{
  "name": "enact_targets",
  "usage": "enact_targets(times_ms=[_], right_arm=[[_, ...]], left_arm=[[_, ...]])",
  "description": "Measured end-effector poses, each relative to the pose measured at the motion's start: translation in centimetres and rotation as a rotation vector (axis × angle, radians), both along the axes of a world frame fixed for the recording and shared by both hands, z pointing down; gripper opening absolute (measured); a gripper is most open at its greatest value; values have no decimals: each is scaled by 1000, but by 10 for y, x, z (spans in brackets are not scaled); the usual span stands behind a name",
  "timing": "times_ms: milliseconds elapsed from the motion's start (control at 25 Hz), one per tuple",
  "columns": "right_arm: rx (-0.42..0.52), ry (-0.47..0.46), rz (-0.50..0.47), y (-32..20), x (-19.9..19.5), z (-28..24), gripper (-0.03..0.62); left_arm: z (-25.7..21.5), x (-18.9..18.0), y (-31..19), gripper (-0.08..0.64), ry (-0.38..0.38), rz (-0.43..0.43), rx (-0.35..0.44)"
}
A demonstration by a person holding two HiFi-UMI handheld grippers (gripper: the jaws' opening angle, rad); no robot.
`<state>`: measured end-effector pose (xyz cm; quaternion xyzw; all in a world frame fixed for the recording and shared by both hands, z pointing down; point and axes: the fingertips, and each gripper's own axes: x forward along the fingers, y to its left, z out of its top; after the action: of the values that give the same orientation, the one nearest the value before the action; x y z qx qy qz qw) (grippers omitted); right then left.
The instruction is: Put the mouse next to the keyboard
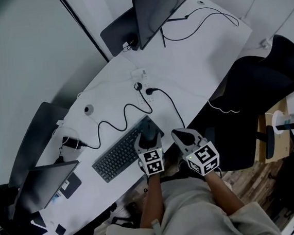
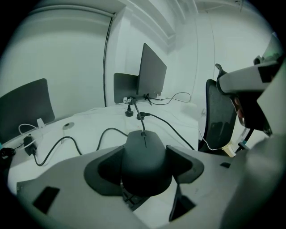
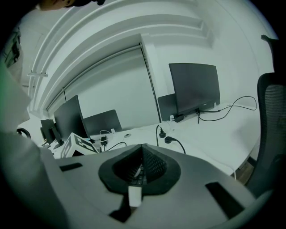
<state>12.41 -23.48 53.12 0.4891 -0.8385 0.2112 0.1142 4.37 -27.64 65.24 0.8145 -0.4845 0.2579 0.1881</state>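
Black mouse [image 2: 145, 151] — sides half-hidden in left hand-held gripper [image 2: 145, 164]

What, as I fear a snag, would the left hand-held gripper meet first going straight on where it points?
Likely the white desk just beyond the mouse it grips, by the black cable; depth is unclear.

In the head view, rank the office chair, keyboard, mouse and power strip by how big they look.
1. office chair
2. keyboard
3. power strip and mouse look alike. The mouse is partly hidden in the left claw, so unranked.
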Motion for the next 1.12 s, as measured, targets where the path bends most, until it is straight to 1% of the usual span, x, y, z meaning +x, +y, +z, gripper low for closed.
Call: enact_targets(times_ms=[360, 480, 600, 800, 1120], right_arm=[[-41, -4, -16, -9, 59, 22, 8], [-66, -5, -25, -8, 72, 32, 8], [-80, -9, -34, -8, 83, 38, 8], [-79, -24, -42, -12, 100, 38, 8], [-77, -26, -58, -10, 113, 40, 8]], left_arm=[[21, 68, -9, 304, 30, -26, -33], [29, 88, -8, 304, 49, -40, -53], [37, 102, -6, 304, 51, -60, -74], [48, 120, -4, 304, 53, -96, -119], [69, 121, -2, 304, -5, -153, -158]])
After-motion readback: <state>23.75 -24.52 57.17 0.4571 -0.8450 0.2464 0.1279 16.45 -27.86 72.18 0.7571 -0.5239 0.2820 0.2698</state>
